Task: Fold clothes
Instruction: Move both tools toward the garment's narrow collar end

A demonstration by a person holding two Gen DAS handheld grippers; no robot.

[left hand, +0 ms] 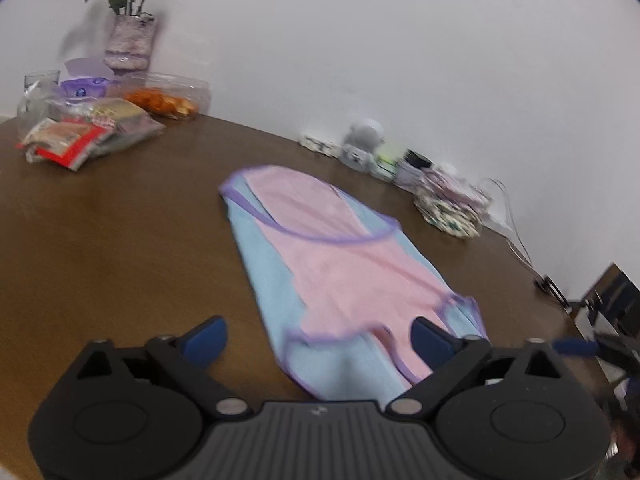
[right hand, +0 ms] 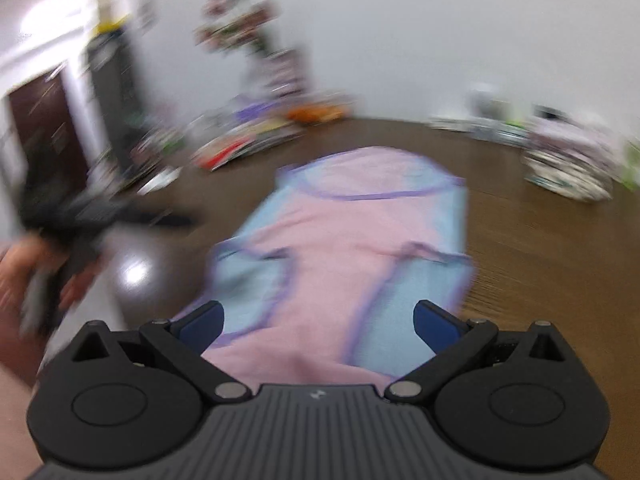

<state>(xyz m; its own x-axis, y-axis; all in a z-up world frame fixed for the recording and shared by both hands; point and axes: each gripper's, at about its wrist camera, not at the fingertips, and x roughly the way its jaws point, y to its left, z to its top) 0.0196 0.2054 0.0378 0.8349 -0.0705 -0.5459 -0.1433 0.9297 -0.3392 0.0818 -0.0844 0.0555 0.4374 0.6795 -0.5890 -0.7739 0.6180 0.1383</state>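
Left wrist: vase (left hand: 129,42) held flowers; clear tub (left hand: 170,96) held orange food. Garment (left hand: 340,272) lay flat on tabletop (left hand: 120,240). Left claw (left hand: 318,338) apart, empty. Right wrist: blurred; right claw (right hand: 318,322) apart over garment (right hand: 340,264).

A pink-and-blue garment (left hand: 340,264) lies flat on the brown table (left hand: 120,248), left gripper (left hand: 320,338) fingers spread above it.

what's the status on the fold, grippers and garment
Left gripper open, empty. Right gripper open, empty. Pink-and-blue garment flat on table. Nothing blocking.
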